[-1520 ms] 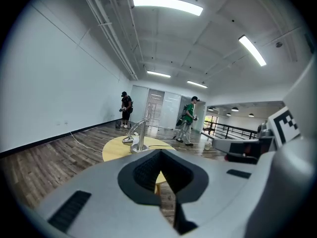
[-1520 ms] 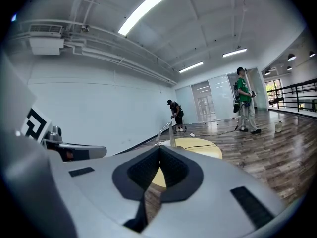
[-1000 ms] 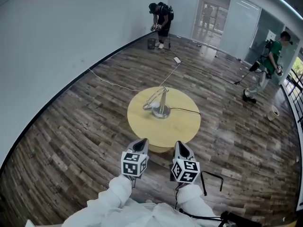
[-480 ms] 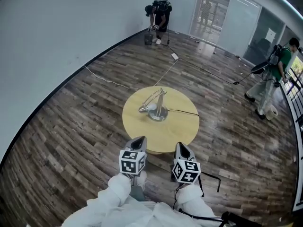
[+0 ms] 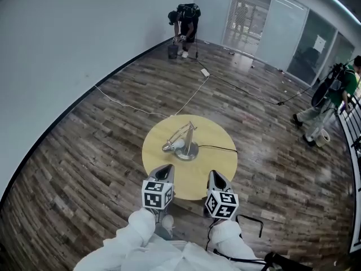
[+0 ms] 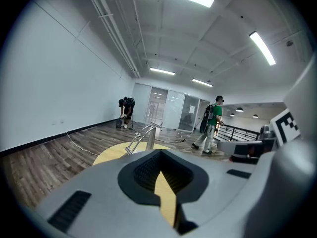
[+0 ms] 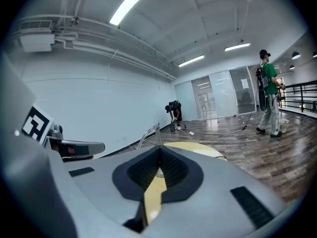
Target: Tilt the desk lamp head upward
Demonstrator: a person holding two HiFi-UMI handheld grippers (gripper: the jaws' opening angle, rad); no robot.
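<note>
A silver desk lamp point(image 5: 183, 141) stands on a round yellow table point(image 5: 211, 165), its head point(image 5: 168, 147) hanging low to the left of its base. Both grippers are held side by side at the table's near edge, short of the lamp. My left gripper point(image 5: 166, 171) is shut with nothing in it, and my right gripper point(image 5: 216, 176) is shut and empty too. In the left gripper view the lamp point(image 6: 143, 137) shows beyond the closed jaws of the left gripper point(image 6: 159, 155). In the right gripper view the lamp point(image 7: 149, 132) rises past the right gripper point(image 7: 159, 150).
A black cord point(image 5: 219, 147) runs from the lamp off the table's right side. Cables point(image 5: 127, 102) lie across the wooden floor. One person point(image 5: 183, 18) bends down by the far wall and another, in green point(image 5: 335, 97), walks at the right. A black metal frame point(image 5: 252, 222) sits by my right.
The table and lamp have drawn closer to both grippers, whose tips now reach the table's near edge. The person in green has walked further right. Both grippers stay shut.
</note>
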